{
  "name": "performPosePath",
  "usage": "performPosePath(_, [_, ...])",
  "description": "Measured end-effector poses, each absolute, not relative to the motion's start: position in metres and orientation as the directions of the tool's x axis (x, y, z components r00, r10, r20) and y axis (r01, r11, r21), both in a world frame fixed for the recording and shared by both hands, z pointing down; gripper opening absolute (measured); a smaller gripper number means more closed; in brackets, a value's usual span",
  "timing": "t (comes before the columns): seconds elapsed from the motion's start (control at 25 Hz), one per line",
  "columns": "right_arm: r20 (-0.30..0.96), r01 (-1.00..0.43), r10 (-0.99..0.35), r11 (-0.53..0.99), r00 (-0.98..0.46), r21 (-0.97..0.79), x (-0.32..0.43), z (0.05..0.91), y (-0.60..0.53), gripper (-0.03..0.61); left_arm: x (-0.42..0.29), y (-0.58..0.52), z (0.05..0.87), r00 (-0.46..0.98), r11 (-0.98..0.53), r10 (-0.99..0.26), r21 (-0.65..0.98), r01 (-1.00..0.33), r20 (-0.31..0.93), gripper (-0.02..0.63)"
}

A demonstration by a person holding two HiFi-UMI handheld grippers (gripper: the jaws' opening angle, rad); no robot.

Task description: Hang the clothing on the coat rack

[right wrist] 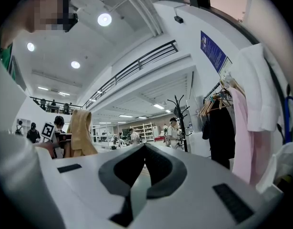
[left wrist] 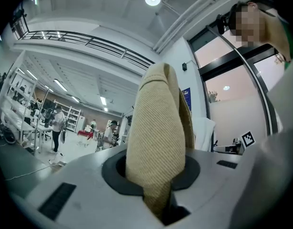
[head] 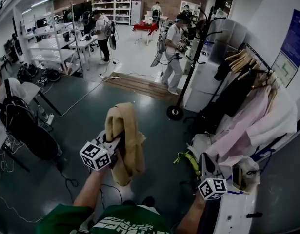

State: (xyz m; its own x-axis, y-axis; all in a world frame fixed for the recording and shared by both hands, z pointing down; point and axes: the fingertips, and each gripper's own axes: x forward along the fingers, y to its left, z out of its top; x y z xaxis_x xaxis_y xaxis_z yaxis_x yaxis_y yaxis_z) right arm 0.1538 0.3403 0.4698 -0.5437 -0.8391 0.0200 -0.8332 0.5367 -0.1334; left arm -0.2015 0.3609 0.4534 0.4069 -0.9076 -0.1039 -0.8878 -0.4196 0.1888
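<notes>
Left gripper: fingers clamped on the tan sweater. The knit is ribbed, thick and soft. It's bunched into a rounded hump above the fingers, and the rest hangs down in loose folds, clear of the floor.

Right gripper: fingers closed tip to tip, dark matte pads, nothing between them. It's held low beside the clothes rail.

The sweater is in the air in front of the person, well apart from the coat rack. The rack is a thin black metal pole with curved hooks up top and a round disc base, standing on the floor further ahead and to the right.

The clothes rail on the right carries wooden hangers with a black garment, a pink shirt and a white garment, all smooth and limp.

The floor is dark grey-green and glossy, with cables trailing across it. Beyond that it turns pale, with a wooden ramp at the join.

The room is a large workshop with white walls, white metal shelving along the left, a railed mezzanine and round ceiling lights. Several people stand further back.
</notes>
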Motion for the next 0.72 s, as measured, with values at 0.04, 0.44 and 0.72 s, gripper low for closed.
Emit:
performPosePath(0.04, [0.014,-0.828,-0.835,0.544,-0.551,-0.134,0.154,0.469,0.338,0.008,-0.2,0.358,0.453,0.407,-0.42,-0.907,0.19,-0.888,-0.105,0.075])
performPosePath(0.44, [0.008,-0.797,-0.803,0.59,-0.596,-0.126,0.164,0.473,0.295,0.008,-0.176,0.324,0.449,0.4,-0.416,-0.909,0.176,-0.892,-0.12,0.075])
performPosePath(0.72, [0.047,-0.789,-0.791,0.6,-0.609,-0.128,0.171,0.479,0.26,0.009,-0.153,0.289,0.442,0.39,-0.411,-0.909,0.165,-0.897,-0.146,0.075])
